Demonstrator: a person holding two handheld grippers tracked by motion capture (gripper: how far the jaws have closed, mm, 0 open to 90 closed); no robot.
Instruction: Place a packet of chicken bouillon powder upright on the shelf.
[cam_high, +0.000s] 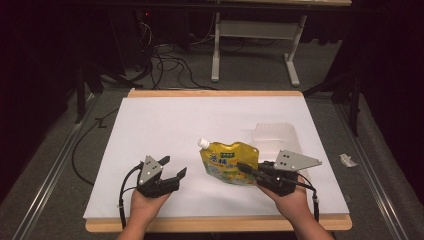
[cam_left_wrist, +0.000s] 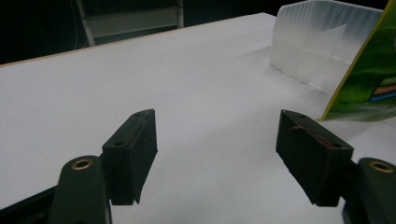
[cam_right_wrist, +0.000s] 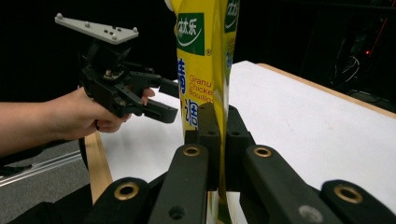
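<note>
High view: right gripper (cam_high: 246, 168) pinches the yellow pouch (cam_high: 229, 161) by its edge; left gripper (cam_high: 171, 167), gaping and empty, sits leftward of it.

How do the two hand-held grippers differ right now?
The left hand-held gripper has its jaws spread and holds nothing; the right hand-held gripper is shut on the yellow pouch. The left one sits apart from the pouch. Both are black with a grey plate on top.
</note>
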